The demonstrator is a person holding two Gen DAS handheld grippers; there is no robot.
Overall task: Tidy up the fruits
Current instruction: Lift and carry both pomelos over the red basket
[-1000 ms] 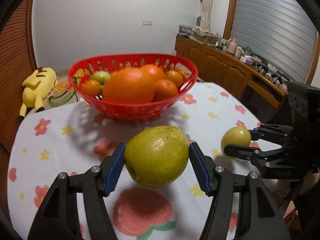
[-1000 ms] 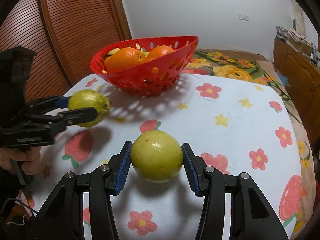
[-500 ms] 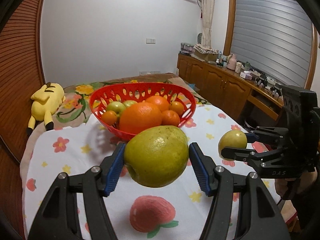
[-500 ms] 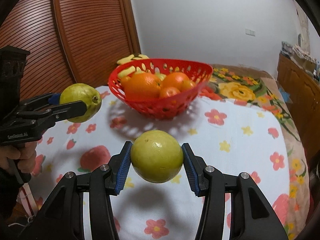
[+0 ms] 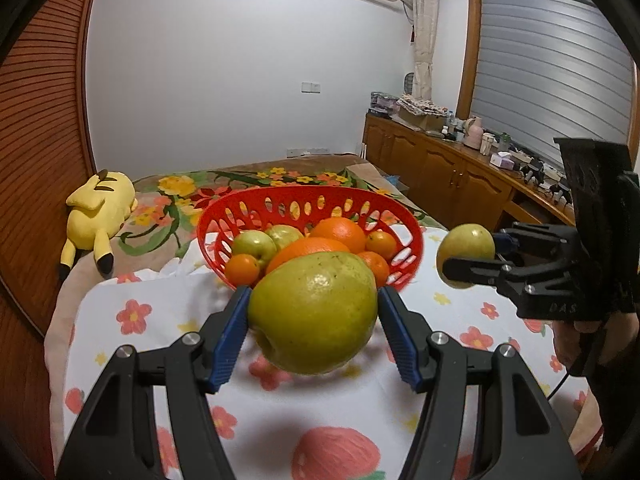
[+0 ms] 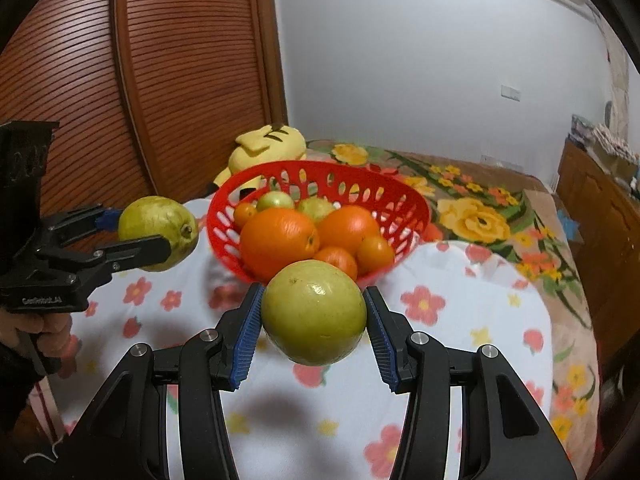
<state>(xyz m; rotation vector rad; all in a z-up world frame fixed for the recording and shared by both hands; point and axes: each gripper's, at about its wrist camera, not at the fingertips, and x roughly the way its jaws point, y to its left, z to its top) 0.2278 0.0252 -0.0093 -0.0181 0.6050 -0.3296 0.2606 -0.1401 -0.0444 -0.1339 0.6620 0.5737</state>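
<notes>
— Two grippers, each clamped on fruit?
— Yes: left gripper [image 5: 313,328] grasps a large pear-shaped guava [image 5: 314,312]; right gripper [image 6: 312,330] a rounder guava [image 6: 314,312], both above the floral tablecloth [image 6: 460,344].
— Ahead?
— Perforated red plastic basket [image 5: 256,204] of glossy oranges [image 6: 278,238]; plush toy [image 5: 100,208] far left.

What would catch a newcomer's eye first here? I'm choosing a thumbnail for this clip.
Two green-yellow fruits held in mid-air: the larger, pear-shaped one clamped in the left gripper, the rounder one in the right gripper. Just beyond them, a red slotted basket of oranges sits on the flowered tablecloth, with a yellow plush toy behind on the bed.
</notes>
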